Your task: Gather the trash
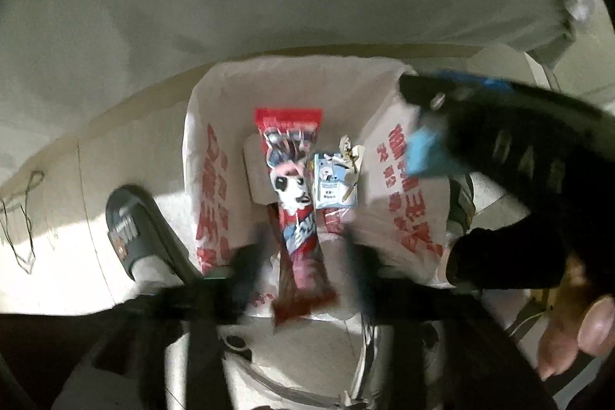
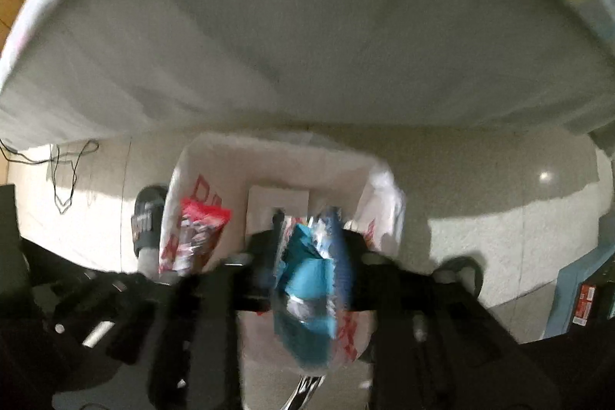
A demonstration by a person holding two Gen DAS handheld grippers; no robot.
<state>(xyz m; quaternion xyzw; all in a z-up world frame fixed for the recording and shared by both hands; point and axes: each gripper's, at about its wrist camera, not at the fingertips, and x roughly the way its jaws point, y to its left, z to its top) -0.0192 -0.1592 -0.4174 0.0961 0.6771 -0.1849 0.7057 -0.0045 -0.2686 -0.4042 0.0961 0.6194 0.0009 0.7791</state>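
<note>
A dark rubber slipper (image 1: 138, 229) stands on the pale floor just left of the white plastic bag with red lettering (image 1: 209, 187), which gapes open beneath both hands. The left tool (image 1: 303, 256) hangs over it with jaws parted, and the long red snack wrapper with a panda face (image 1: 294, 195) sits loose between them, no pad pressing, its top end already down in the bag beside a small pale-blue packet (image 1: 332, 187). To the right, the right tool (image 2: 311, 248) is parted too, a crumpled blue and silver foil wrapper (image 2: 309, 279) between its fingers above the opening. Best to keep both over the mouth until each wrapper drops clear.
</note>
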